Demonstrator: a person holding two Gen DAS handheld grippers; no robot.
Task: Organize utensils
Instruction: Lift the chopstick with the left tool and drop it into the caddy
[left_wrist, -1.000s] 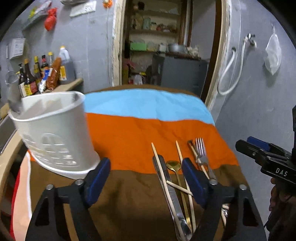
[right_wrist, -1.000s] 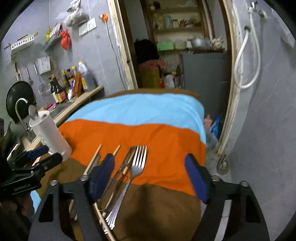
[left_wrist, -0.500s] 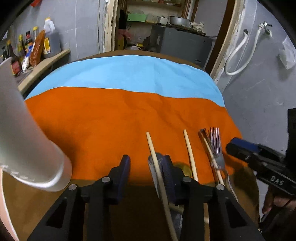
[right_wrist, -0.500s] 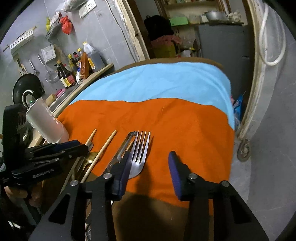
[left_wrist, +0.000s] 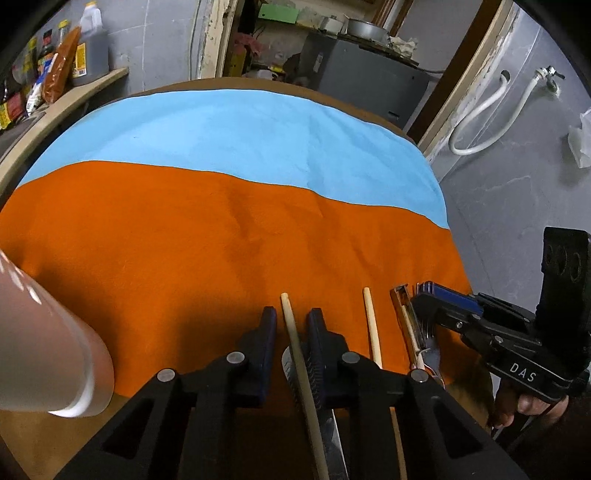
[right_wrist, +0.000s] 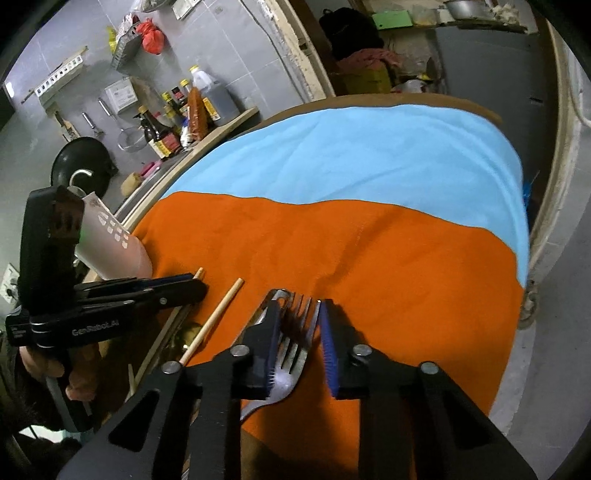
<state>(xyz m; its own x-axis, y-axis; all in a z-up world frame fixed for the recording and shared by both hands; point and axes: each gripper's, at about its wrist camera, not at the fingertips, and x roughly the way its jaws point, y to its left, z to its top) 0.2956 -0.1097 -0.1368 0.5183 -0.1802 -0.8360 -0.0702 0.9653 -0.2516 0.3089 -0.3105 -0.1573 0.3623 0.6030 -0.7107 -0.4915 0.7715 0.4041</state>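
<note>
Utensils lie in a row on the striped cloth (left_wrist: 221, 229). My left gripper (left_wrist: 291, 326) is low over them. Its jaws are closing around a wooden chopstick (left_wrist: 289, 321), with a small gap showing on each side. A knife blade (left_wrist: 290, 369) lies under that chopstick. A second chopstick (left_wrist: 371, 325) lies to the right. My right gripper (right_wrist: 299, 334) straddles the tines of a silver fork (right_wrist: 291, 354). Its jaws are closing too, and the pads stand close beside the fork. A second knife (right_wrist: 267, 298) lies just left of the fork.
A white perforated utensil holder (left_wrist: 48, 354) stands at the table's left edge, close to my left gripper (right_wrist: 177, 288). Sauce bottles (right_wrist: 177, 122) line a counter beyond it. The far blue and orange parts of the cloth (right_wrist: 369, 229) carry nothing. My right gripper (left_wrist: 447, 306) shows at the right.
Both grippers have dropped toward the cloth and narrowed their jaws, the left around the chopstick, the right around the fork. The holder has slid toward the left edge of the left wrist view.
</note>
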